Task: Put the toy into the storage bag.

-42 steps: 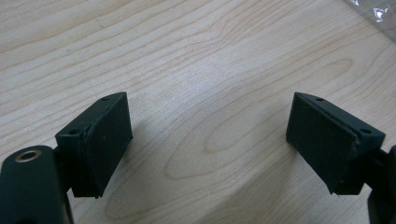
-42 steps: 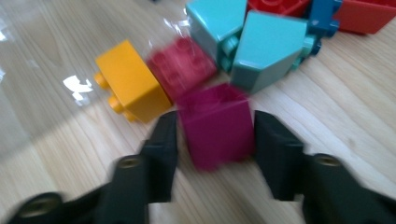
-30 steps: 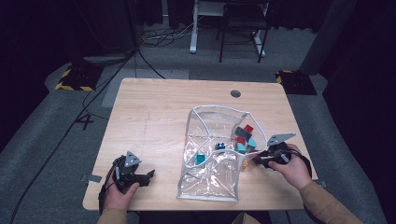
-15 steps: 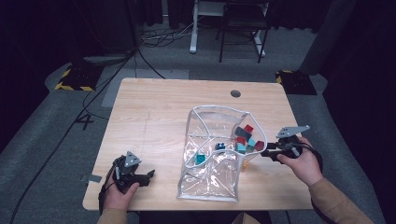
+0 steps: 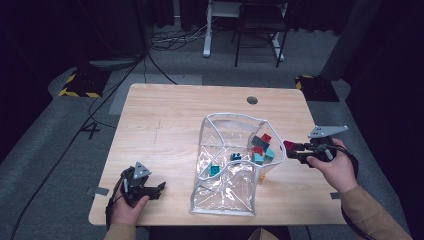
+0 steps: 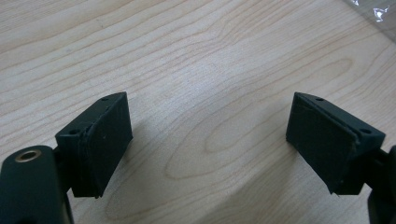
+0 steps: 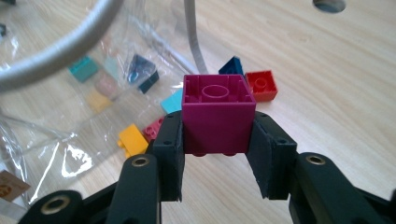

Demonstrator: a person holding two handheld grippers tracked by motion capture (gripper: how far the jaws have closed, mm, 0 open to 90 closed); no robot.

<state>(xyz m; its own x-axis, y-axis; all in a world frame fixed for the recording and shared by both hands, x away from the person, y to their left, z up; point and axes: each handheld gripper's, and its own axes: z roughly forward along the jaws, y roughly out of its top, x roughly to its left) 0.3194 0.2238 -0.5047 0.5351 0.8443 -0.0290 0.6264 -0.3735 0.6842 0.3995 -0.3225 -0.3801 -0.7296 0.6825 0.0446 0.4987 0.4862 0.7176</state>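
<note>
Right gripper view — my right claw (image 7: pixel 217 154) clamps the magenta block (image 7: pixel 218 114) hollow-side up, just right of the clear bag's (image 5: pixel 225 195) rim, bag mouth lying leftward; my left claw (image 6: pixel 210 140) rests open, empty, on the surface (image 5: pixel 165 120).

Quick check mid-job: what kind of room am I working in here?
Probably a lab or recording studio rather than a home. A lone wooden table stands on grey carpet, black curtains close off the sides, cables trail over the floor, and black-and-yellow hazard-striped plates lie near the table's far corners.
</note>
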